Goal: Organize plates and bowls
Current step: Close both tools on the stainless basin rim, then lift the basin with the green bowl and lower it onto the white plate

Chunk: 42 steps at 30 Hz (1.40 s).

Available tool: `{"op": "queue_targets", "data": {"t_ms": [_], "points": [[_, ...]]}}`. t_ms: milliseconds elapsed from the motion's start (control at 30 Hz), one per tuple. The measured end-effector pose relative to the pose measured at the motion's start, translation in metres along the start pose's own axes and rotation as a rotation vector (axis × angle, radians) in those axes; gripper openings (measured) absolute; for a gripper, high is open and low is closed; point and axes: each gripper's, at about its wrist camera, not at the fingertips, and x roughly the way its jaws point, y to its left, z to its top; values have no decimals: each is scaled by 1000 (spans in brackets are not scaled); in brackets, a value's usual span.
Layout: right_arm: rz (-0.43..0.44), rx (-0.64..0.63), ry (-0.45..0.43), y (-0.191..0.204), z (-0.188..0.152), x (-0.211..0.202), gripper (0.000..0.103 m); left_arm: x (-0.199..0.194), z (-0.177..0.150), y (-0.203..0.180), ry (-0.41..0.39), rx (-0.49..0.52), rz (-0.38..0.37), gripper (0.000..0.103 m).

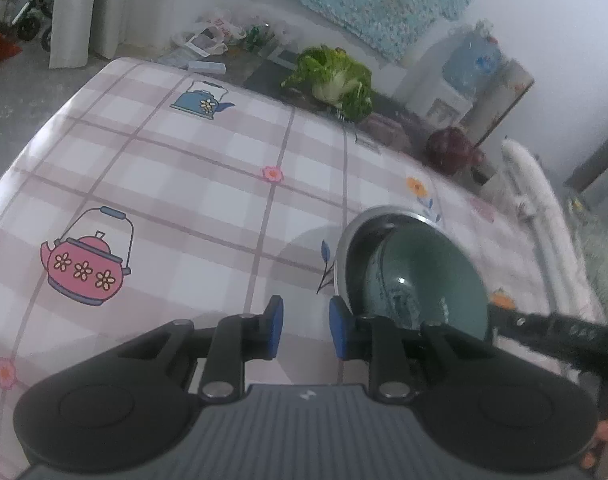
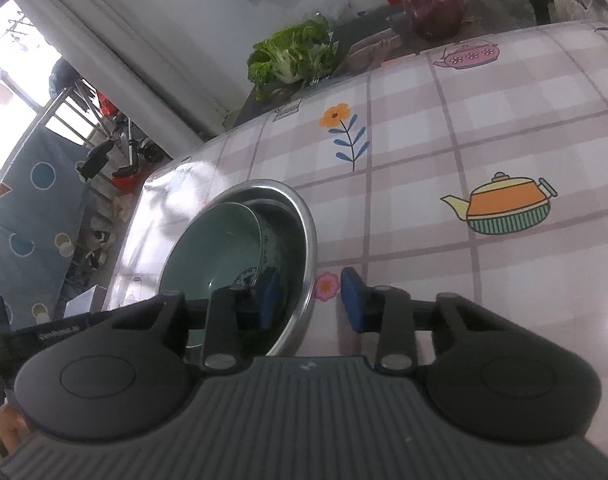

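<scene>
A steel bowl (image 1: 344, 248) (image 2: 309, 236) stands on the plaid tablecloth (image 1: 184, 184) (image 2: 424, 208). A teal ceramic bowl (image 1: 428, 268) (image 2: 216, 240) is nested in it, tilted, and a blue-patterned white bowl (image 2: 269, 250) shows beneath the teal one. My left gripper (image 1: 307, 328) is at the steel bowl's left rim. Its blue pads are apart, only cloth shows between them, and the right pad covers the rim's edge. My right gripper (image 2: 311, 300) straddles the steel rim, one pad inside and one outside, with gaps on both sides. In the left wrist view its black finger (image 1: 544, 332) reaches the far rim.
A green leafy cabbage (image 1: 336, 76) (image 2: 292, 56) and a dark red round vegetable (image 1: 452, 148) (image 2: 434, 4) lie on a dark counter beyond the table's far edge. A water-dispenser bottle (image 1: 476, 60) stands behind them. Bare cloth stretches left of the bowls (image 1: 124, 200).
</scene>
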Motion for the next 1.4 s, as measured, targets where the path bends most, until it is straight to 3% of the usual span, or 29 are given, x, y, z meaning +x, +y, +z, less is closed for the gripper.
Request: {"op": "queue_targets", "data": {"t_ms": [100, 167, 400, 533, 1000, 1067, 1400], "points": [[8, -5, 9, 0, 1, 3, 27, -5, 1, 3, -14, -22, -26, 31], [6, -11, 17, 0, 1, 7, 25, -7, 2, 3, -15, -30, -44, 46], [6, -30, 29, 2, 0, 15, 16, 2, -1, -5, 3, -1, -46, 47], [8, -33, 33, 3, -1, 18, 15, 11, -2, -9, 23, 14, -34, 36], [13, -31, 18, 3, -1, 25, 11, 43, 1, -15, 65, -18, -40, 19], [12, -35, 13, 4, -1, 27, 10, 43, 1, -17, 66, -23, -42, 12], [0, -53, 6, 10, -1, 26, 10, 38, 1, -23, 70, -29, -13, 11]]}}
